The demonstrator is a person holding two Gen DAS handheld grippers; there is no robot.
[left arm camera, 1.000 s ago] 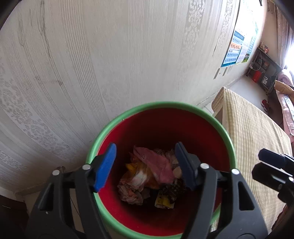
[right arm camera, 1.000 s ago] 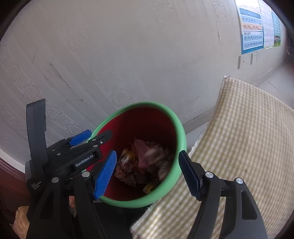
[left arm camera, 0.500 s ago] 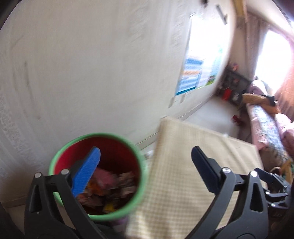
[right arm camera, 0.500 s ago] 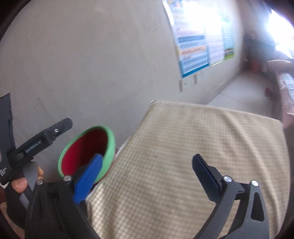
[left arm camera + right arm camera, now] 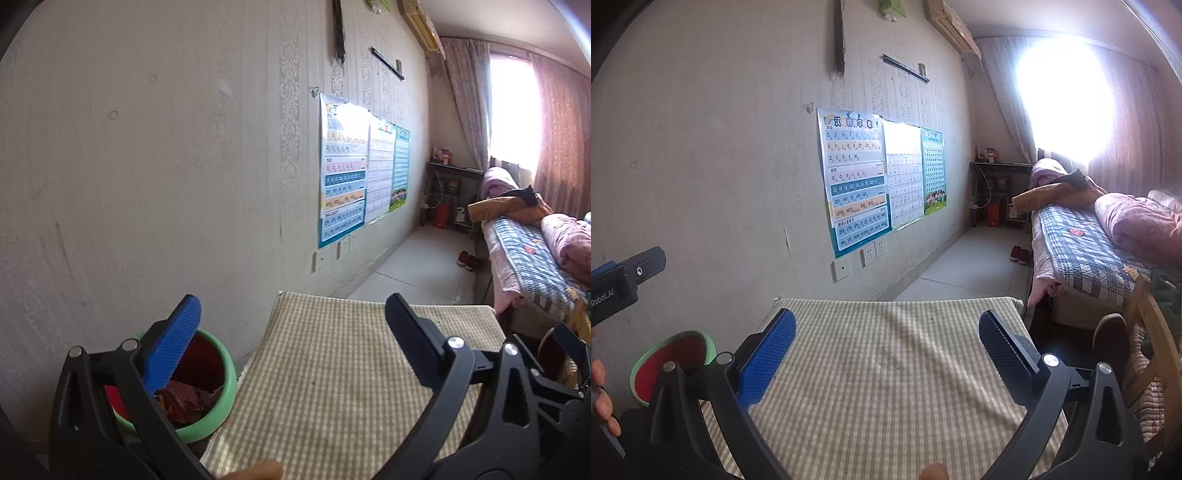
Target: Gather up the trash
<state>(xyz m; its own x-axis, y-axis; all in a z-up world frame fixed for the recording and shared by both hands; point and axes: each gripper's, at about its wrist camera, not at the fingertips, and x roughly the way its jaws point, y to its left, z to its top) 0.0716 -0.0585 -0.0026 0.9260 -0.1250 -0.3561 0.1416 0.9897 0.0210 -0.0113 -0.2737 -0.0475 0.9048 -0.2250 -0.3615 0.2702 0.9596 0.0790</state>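
I had both grippers level, aimed along the checked tablecloth (image 5: 332, 387) toward the far end of the room. Left gripper (image 5: 291, 341) had its jaws spread wide with nothing between them — one ribbed blue pad, one black. Right gripper (image 5: 886, 350) was the same: wide apart and empty, textured blue pad on its left finger, black on its right.

The trash bin (image 5: 207, 391) sat low at the left, just beside the table edge and close to the wall: round, green rim, red inside, smooth plastic. Crumpled trash (image 5: 184, 397) — reddish and brown, wrinkled — lay inside it. From the right wrist view only the rim and red interior of the bin (image 5: 672, 362) showed, and part of the left gripper's black body poked in above it.

The cloth was a woven beige-and-white check, flat. Striped wallpaper carried glossy pinyin charts (image 5: 857, 181).
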